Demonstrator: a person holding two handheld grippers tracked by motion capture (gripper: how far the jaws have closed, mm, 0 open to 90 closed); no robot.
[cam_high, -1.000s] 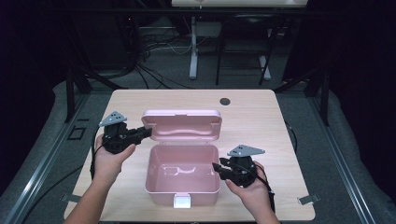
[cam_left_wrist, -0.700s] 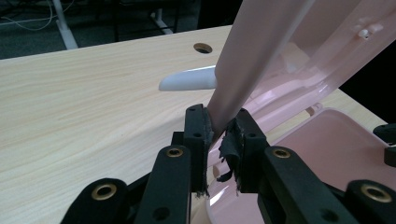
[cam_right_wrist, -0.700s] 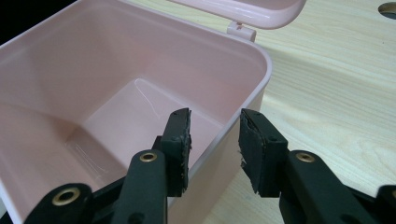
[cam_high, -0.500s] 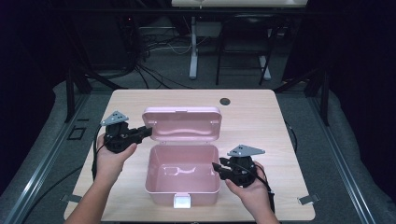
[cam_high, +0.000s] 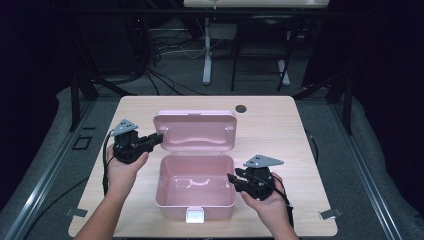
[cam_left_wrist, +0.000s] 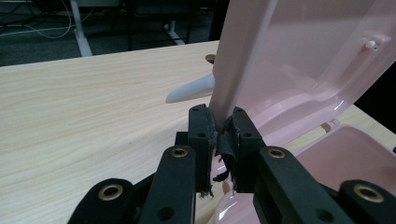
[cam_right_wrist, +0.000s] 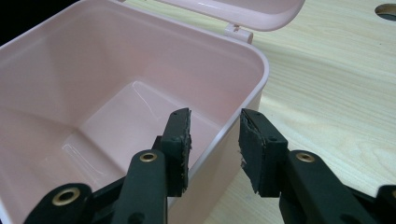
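Box (cam_high: 195, 187), pink plastic, open, sits at desk (cam_high: 280, 125) centre toward the 6 o'clock edge; inside looks bare, glossy floor with reflections. White latch tab (cam_high: 194, 216) on its front wall at 6 o'clock. Lid (cam_high: 195, 131) hinged at the box's 12 o'clock side, standing up and tilted back, inner face toward the person. Hinge pin (cam_right_wrist: 237, 29) visible at the back rim in the right gripper view.

Left claw (cam_high: 156, 138) at 9 o'clock of the lid, jaws narrow and clamped on the lid's left edge; left gripper view shows both pads (cam_left_wrist: 204, 126) pressed on the thin pink edge, pad rubber frayed. Left hand (cam_high: 122, 165) wraps the gripper body, grey plate (cam_high: 123, 127) on top.

Right claw (cam_high: 231, 177) at 3 o'clock of the box, jaws half open and straddling the box's right wall: in the right gripper view one jaw is inside the box, the other outside over the desk, wall between them, gap on each side, not touching as far as visible. Right hand (cam_high: 267, 200) holds it near the 5 o'clock desk corner.

Dark round hole (cam_high: 241, 108) in the desk at 12 o'clock, behind the lid. Floor beyond: cables (cam_high: 165, 75), white stand leg (cam_high: 207, 55), dark frame posts.
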